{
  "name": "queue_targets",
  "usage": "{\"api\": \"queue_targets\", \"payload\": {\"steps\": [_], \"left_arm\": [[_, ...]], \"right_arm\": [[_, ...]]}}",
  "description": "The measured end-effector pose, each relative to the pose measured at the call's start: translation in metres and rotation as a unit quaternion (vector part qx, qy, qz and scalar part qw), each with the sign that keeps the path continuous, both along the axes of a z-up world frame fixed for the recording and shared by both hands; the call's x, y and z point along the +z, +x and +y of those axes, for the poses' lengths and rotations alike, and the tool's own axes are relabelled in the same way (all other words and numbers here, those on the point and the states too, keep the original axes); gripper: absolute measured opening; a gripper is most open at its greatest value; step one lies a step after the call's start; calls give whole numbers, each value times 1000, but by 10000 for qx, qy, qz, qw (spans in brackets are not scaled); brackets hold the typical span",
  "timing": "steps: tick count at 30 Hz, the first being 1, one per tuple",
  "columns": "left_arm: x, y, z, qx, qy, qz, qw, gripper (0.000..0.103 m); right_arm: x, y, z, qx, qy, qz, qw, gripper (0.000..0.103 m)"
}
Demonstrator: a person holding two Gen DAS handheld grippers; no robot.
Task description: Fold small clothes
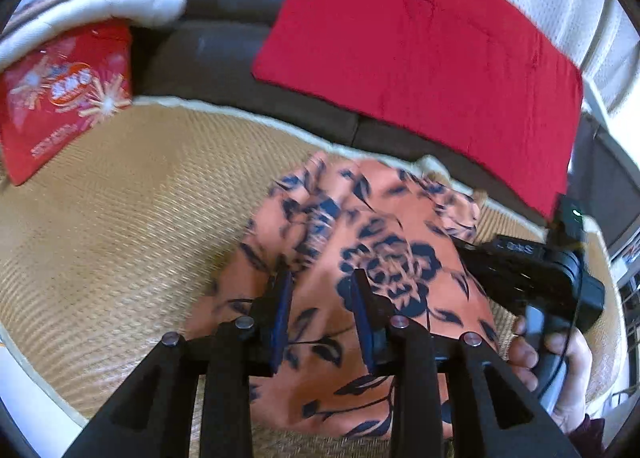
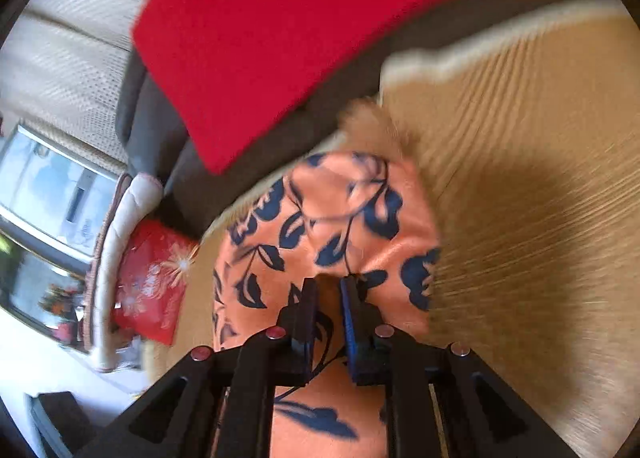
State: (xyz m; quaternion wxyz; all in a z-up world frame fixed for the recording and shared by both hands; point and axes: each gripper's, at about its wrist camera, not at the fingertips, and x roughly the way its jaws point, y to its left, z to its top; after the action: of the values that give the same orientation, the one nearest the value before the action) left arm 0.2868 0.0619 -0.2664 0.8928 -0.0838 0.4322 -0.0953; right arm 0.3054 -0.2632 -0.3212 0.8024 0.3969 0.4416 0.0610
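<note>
Lying rumpled on a woven mat (image 1: 120, 218), the garment (image 1: 360, 258) is orange cloth printed with dark blue flowers and leaves, bunched into soft folds rather than flat.

The left gripper (image 1: 322, 290) hangs over it with its fingers (image 1: 282, 310) apart; cloth shows in the gap between them and spreads ahead of and to both sides of the tips, but the pads do not press on it. To the right of these fingers the right gripper (image 1: 532, 270) reaches in over the cloth's edge, its handle in a hand (image 1: 560, 370).

In the right wrist view the right gripper (image 2: 328, 294) has its fingers (image 2: 350, 322) nearly together, clamped on a raised fold of the garment (image 2: 328, 218), which bulges ahead of the tips and drapes back beneath them.

Beyond the fingers lies a red cloth (image 1: 420, 70) on a dark sofa (image 1: 224, 50). Far left of the left fingers is a red printed cushion (image 1: 60, 98). Both views are blurred.
</note>
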Motion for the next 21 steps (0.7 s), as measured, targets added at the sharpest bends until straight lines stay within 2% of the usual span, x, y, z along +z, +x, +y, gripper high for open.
{"api": "queue_targets", "payload": {"steps": [3, 6, 8, 11, 13, 15, 17, 18, 19, 20, 21], "left_arm": [[-16, 9, -10, -41, 72, 159, 9998, 34], [-25, 13, -7, 37, 155, 248, 9996, 35], [-32, 17, -8, 8, 389, 298, 9988, 35], [-42, 26, -10, -5, 584, 395, 9975, 37], [-42, 25, -14, -56, 693, 331, 9970, 38], [-42, 24, -17, -68, 750, 307, 9967, 38], [-36, 17, -16, -10, 605, 321, 9977, 38], [-34, 14, -13, 36, 485, 313, 9983, 38], [-32, 12, -8, 83, 401, 286, 9988, 38], [-28, 8, -2, 166, 323, 230, 9991, 39], [-22, 4, 6, 297, 264, 122, 9991, 44]], "right_arm": [[-17, 10, 5, 245, 538, 84, 9982, 14], [-3, 4, 16, 392, 25, 39, 9992, 14], [16, -7, 21, 352, -410, -83, 9985, 16], [52, -35, 31, 399, -755, -503, 9951, 16], [69, -54, 44, 645, -842, -719, 9918, 16], [62, -62, 58, 910, -714, -576, 9916, 16], [29, -59, 73, 1169, -722, 69, 9905, 18], [21, -60, 75, 1168, -803, 120, 9898, 18], [23, -64, 74, 1123, -799, -40, 9904, 17], [30, -67, 70, 1089, -759, -18, 9911, 17], [36, -70, 67, 1064, -643, -16, 9922, 20]]}}
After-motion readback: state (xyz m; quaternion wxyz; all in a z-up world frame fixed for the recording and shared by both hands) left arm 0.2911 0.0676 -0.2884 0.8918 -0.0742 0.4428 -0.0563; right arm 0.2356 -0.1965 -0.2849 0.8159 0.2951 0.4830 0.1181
